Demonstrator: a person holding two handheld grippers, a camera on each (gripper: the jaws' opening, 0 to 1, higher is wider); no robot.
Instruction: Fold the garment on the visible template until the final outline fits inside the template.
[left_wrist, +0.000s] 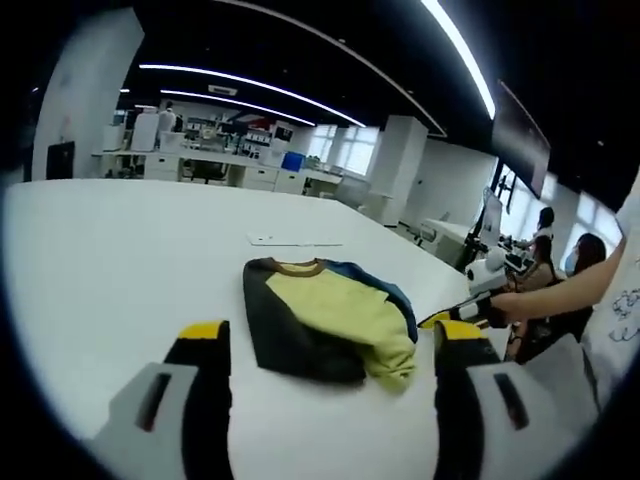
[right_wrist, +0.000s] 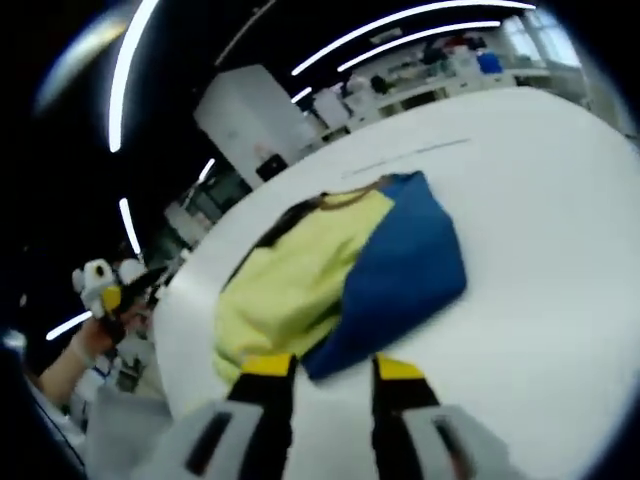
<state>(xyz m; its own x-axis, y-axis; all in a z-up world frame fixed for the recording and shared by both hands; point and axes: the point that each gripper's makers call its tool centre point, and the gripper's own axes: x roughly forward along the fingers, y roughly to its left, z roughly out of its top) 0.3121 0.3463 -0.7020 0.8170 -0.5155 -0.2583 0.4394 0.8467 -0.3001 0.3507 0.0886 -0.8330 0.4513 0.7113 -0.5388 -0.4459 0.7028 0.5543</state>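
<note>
Yellow, blue and dark sweatshirt (left_wrist: 330, 320) lying folded compactly on white table (left_wrist: 120, 250), just ahead of left gripper (left_wrist: 325, 350) and right gripper (right_wrist: 325, 375), both spread, gripping nothing. Seeming nearly finished; template outline not discernible.

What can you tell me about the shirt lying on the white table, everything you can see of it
The shirt is soft fabric in colour blocks: a pale yellow front, one dark sleeve side, one blue side, and a brownish collar. It lies partly folded, sleeves turned in, slightly rumpled, flat on the white table. Nothing grips it; the left tongs and right tongs both stand open just short of its near edge.
</note>
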